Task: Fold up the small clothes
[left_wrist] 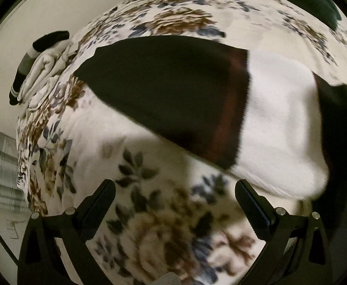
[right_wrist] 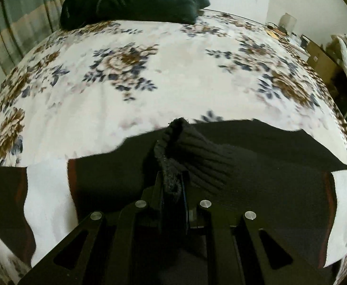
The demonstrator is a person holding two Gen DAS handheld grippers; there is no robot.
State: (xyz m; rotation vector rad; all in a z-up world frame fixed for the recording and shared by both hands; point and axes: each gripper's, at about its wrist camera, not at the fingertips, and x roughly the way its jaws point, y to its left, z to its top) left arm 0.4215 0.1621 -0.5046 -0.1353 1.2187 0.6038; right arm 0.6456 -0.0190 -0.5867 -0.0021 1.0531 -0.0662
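Right tool (right_wrist: 173, 185) clamps ribbed sock (right_wrist: 197, 161) cuff, sock lengthwise left-right on bed (right_wrist: 173, 83); left tool (left_wrist: 173, 194) spread wide, empty.

One black-and-white sock (left_wrist: 220, 109) with dark red bands lies spread on one floral blanket (left_wrist: 149, 225). One small pile of folded clothes (left_wrist: 38, 71) sits at the blanket's far edge; its pieces cannot be counted. One dark green cushion (right_wrist: 130, 0) rests at the far end. Two grippers are in view, one per camera.
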